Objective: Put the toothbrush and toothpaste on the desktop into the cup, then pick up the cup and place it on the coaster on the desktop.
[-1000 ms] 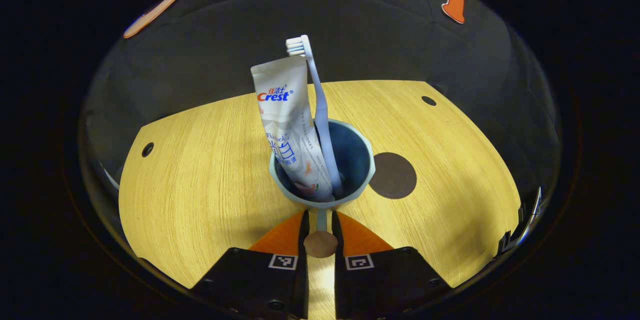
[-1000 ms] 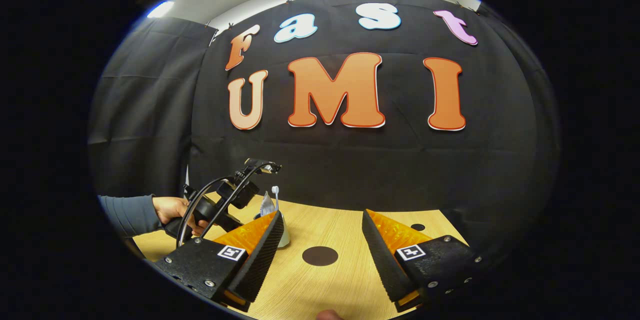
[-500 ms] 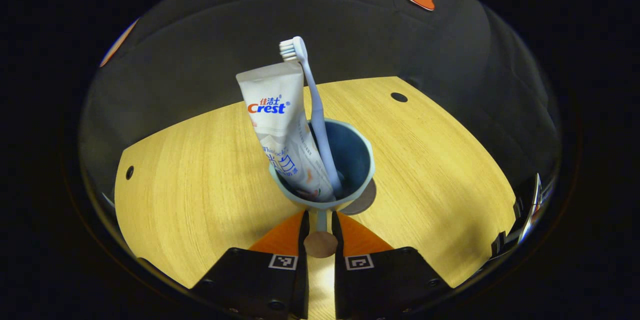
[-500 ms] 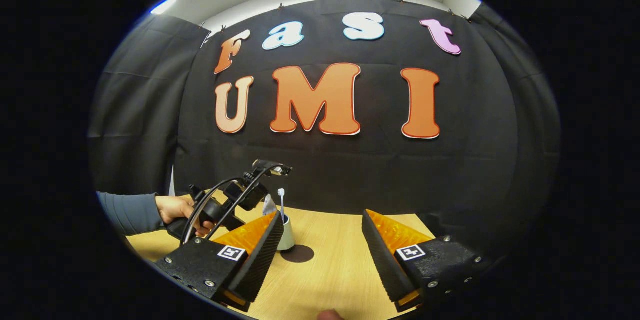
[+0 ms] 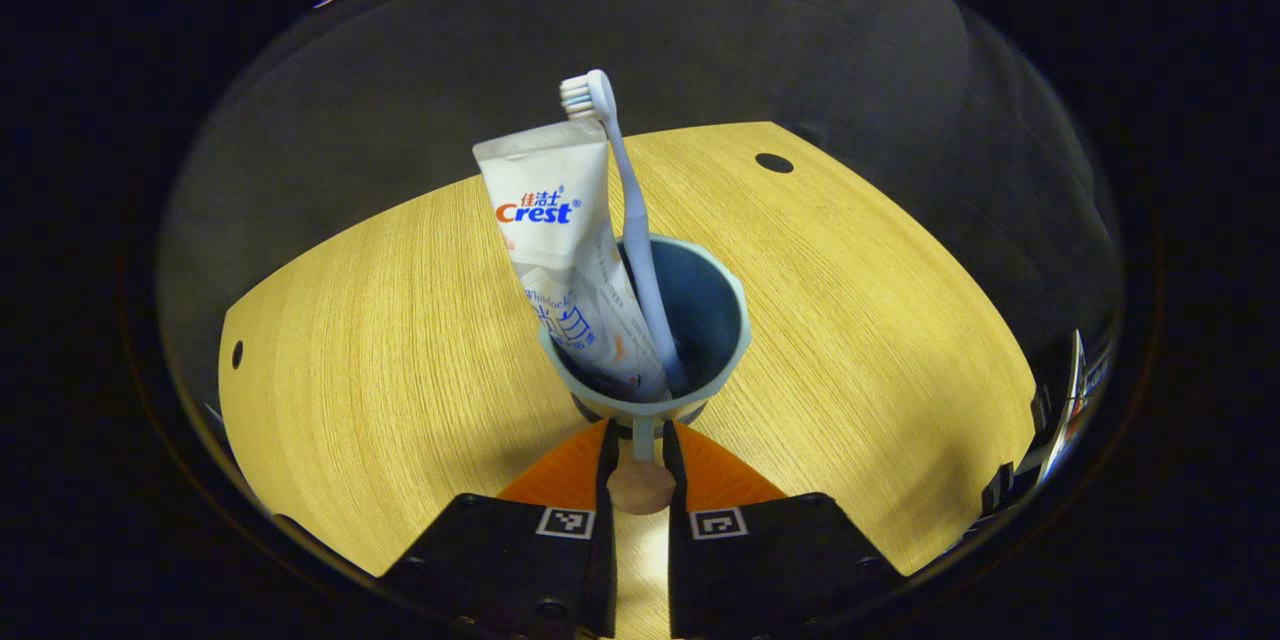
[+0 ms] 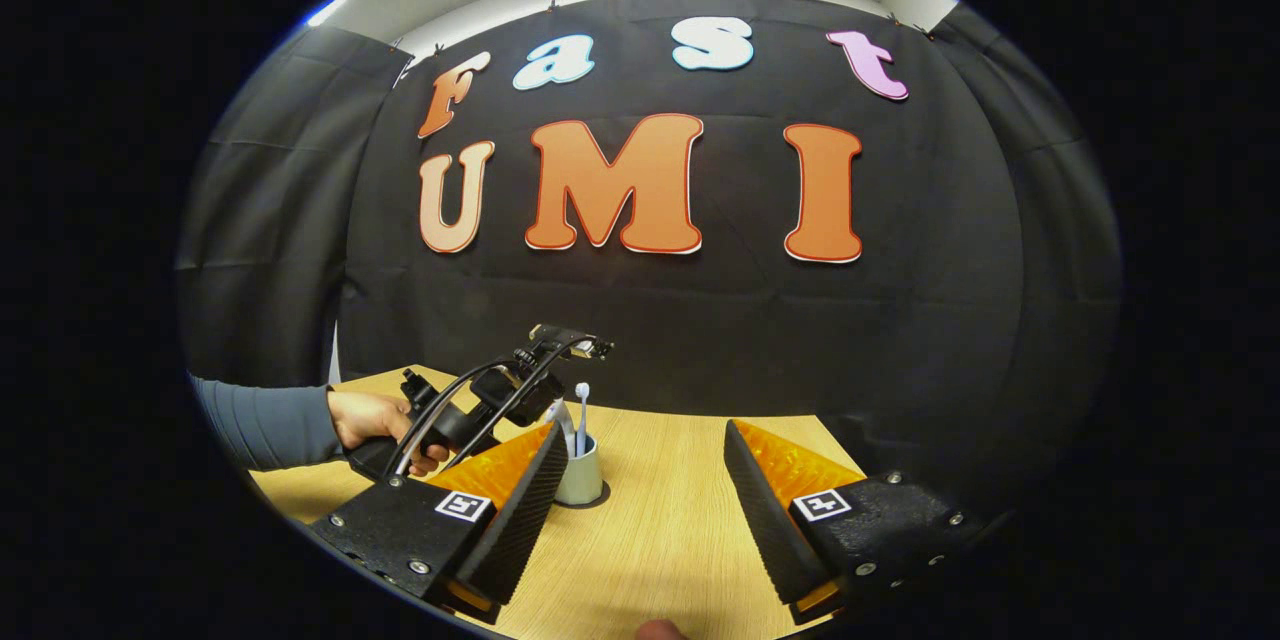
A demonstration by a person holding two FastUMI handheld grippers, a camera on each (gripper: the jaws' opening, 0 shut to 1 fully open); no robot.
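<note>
The left gripper (image 5: 640, 440) clamps the handle of the blue cup (image 5: 700, 320) (toothbrush (image 5: 625, 210) and toothpaste (image 5: 560, 240) upright inside); right gripper (image 6: 640, 480) gapes.

The left claw (image 5: 640, 450) has its two fingers drawn close together on the thin, light blue handle of the round, blue-grey plastic cup (image 5: 715, 305), one finger pressing on each side of it. A small round brown knob sits between the fingers, just below the handle. The cup stands upright, seen from above into its darker blue interior. Inside it stand a white toothpaste tube (image 5: 560, 240) with blue and red print, its flat crimped end up and leaning left, and a pale blue toothbrush (image 5: 625, 190), bristles up and touching the tube's right edge. Around the cup spreads the light wooden desk (image 5: 380, 320), with small dark holes near its far corner and left edge.
</note>
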